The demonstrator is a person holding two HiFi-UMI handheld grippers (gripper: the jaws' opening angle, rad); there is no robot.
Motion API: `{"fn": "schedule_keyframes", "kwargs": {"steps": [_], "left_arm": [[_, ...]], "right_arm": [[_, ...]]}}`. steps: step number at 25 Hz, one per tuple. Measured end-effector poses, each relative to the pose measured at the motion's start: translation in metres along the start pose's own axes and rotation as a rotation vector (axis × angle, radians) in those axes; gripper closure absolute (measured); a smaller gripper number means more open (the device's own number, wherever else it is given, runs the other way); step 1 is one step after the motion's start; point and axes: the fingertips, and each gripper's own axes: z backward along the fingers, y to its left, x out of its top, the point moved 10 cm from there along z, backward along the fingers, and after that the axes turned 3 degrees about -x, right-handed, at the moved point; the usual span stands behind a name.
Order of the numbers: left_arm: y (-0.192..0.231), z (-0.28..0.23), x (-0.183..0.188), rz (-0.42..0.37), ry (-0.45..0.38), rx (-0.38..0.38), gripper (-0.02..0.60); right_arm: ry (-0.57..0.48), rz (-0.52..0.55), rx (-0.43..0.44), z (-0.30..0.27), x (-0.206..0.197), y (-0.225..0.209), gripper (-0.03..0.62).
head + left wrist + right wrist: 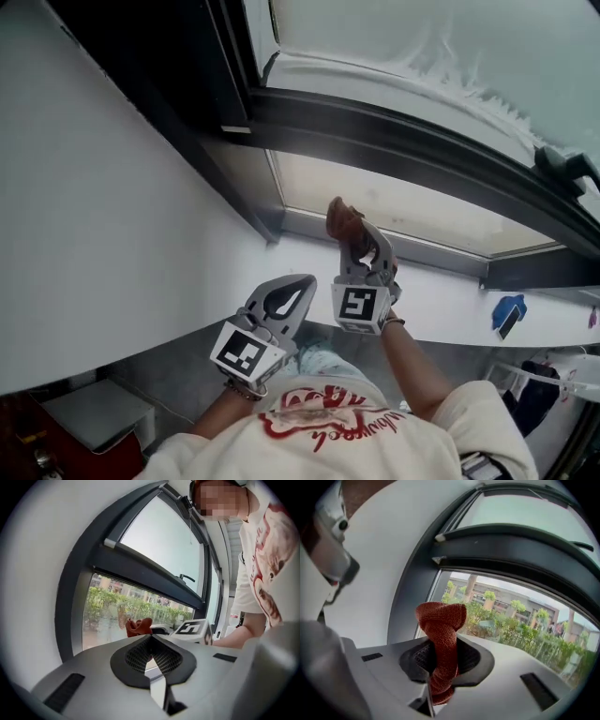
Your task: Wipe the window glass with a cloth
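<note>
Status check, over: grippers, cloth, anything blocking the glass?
Right gripper jaws shut on red cloth, held at lower window pane; contact unclear. Left gripper jaws shut, empty, held lower. Nothing seen blocking the pane.

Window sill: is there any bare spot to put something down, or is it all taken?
The white sill is bare between the right gripper, which holds the cloth at the lower pane, and the blue object farther right. It is crowded near the frame's left corner, where the left gripper sits beside the right one.

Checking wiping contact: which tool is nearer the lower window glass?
Right. The right tool, gripping a rusty knitted cloth, is by the window glass; the left tool sits farther back.
</note>
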Motion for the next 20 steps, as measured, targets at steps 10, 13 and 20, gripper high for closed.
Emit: {"fn": "schedule_keyframes", "kwargs": {"steps": [10, 13, 20], "left_arm": [[-0.041, -0.003, 0.033, -0.068, -0.036, -0.042, 0.560], [-0.050, -0.003, 0.033, -0.057, -0.080, -0.047, 0.560], [-0.066, -0.002, 0.014, -0.030, -0.074, -0.035, 0.560]], "right_arm": [[-0.200, -0.333, -0.015, 0.094, 0.039, -0.035, 0.516], [-0.233, -0.388, 0.004, 0.107, 0.039, -0.038, 0.516], [-0.269, -0.382, -0.008, 0.125, 0.041, -0.047, 0.516]]}}
